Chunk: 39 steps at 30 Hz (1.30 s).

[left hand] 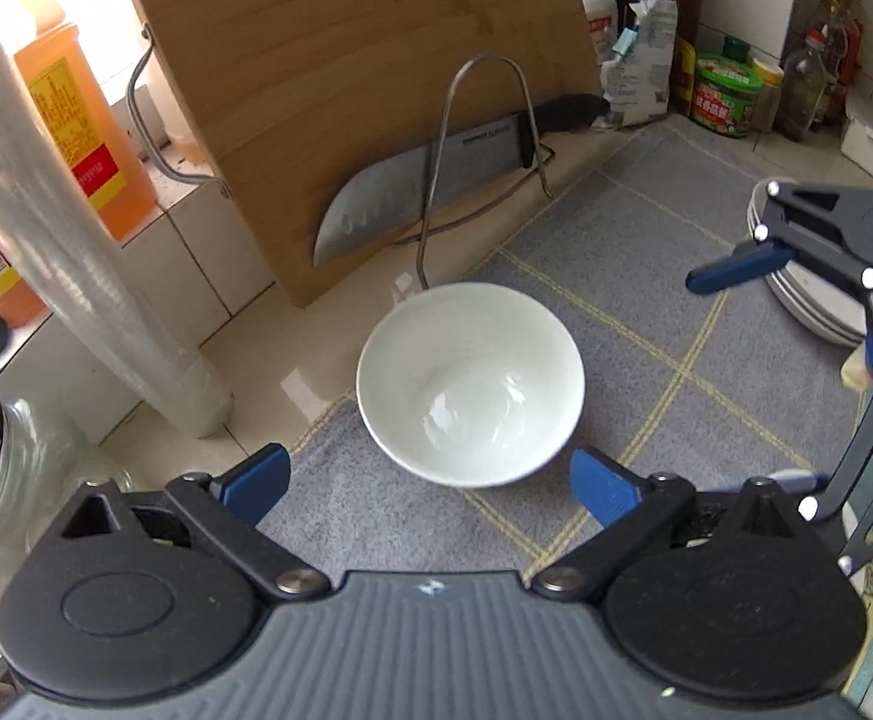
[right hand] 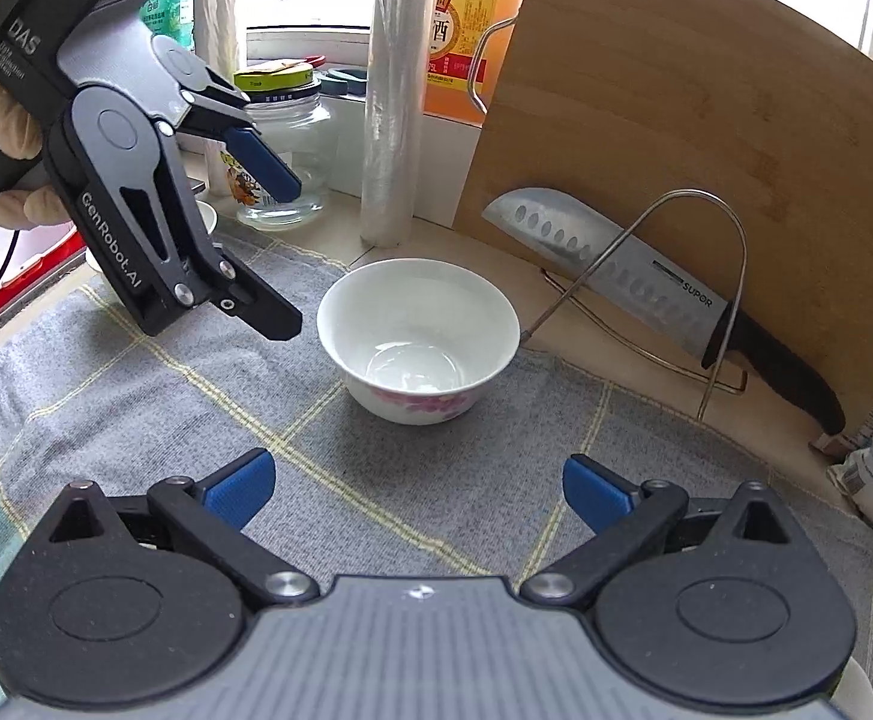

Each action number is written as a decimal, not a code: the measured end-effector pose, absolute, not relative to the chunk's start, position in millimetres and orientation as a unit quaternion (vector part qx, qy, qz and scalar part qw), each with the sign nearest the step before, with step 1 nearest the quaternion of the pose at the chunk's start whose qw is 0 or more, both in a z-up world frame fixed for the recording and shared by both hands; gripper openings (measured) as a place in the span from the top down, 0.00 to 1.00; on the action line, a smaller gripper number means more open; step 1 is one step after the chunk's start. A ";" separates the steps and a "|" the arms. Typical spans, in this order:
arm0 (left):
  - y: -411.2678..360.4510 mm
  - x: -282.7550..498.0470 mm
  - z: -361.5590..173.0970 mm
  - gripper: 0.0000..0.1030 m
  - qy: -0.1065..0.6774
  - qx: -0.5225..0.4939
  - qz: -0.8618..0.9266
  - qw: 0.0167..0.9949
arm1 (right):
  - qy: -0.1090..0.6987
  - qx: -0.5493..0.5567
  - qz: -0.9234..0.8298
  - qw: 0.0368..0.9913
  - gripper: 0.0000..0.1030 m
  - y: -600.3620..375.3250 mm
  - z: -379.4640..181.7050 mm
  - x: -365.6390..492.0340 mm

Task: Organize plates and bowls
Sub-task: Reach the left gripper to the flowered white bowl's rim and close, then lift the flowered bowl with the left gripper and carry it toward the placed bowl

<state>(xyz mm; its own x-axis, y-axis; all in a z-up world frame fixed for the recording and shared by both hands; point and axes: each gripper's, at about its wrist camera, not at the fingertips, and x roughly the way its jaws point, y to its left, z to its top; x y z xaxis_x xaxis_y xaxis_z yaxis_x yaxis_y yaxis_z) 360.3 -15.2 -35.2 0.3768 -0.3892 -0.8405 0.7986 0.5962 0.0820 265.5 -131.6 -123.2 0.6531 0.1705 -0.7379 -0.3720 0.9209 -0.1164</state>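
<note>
Left wrist view is showing the left hand-held gripper (left hand: 430, 483) hanging spread wide with nothing between its blue fingertips (left hand: 259, 480), just short of a white bowl (left hand: 470, 383). That bowl is standing upright on a grey checked cloth (left hand: 646, 312) covering the tabletop (left hand: 268, 384), and its far rim is sitting near the cloth's edge. Behind it a wooden cutting board (left hand: 340, 78) is leaning in a wire rack (left hand: 484, 138) with a knife (left hand: 430, 180) slotted alongside. Off to the right, the right hand-held gripper (left hand: 730, 267) is reaching in front of a stack of white plates (left hand: 820, 306) resting on the same cloth.

Right wrist view is showing the right hand-held gripper also gaping fully and holding nothing, with the bowl well ahead of its fingertips and pink flowers showing on the bowl's outer wall. A person's hand (right hand: 16, 138) is gripping the left hand-held gripper's handle at the upper left, its fingers pointing down toward the bowl's left side without touching it.
</note>
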 end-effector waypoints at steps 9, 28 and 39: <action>-39.3 393.3 -48.5 0.04 0.455 0.224 -0.388 0.770 | 0.399 -0.147 0.165 0.890 0.00 -117.6 -140.1 288.6; -48.8 422.5 -70.9 0.20 0.500 0.194 -0.394 0.746 | 0.406 -0.143 0.164 0.888 0.00 -118.6 -158.5 319.2; -44.1 427.2 -77.1 0.28 0.514 0.176 -0.402 0.737 | 0.396 -0.144 0.175 0.890 0.03 -122.6 -159.4 328.0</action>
<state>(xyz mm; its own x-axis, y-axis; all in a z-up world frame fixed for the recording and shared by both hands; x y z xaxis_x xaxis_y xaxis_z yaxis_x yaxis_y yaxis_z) 427.2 -44.1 -77.1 0.1484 -0.4105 -0.8997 0.7732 0.6154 -0.1532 328.0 -122.6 -159.4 0.6246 0.1980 -0.7554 -0.4262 0.8970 -0.1173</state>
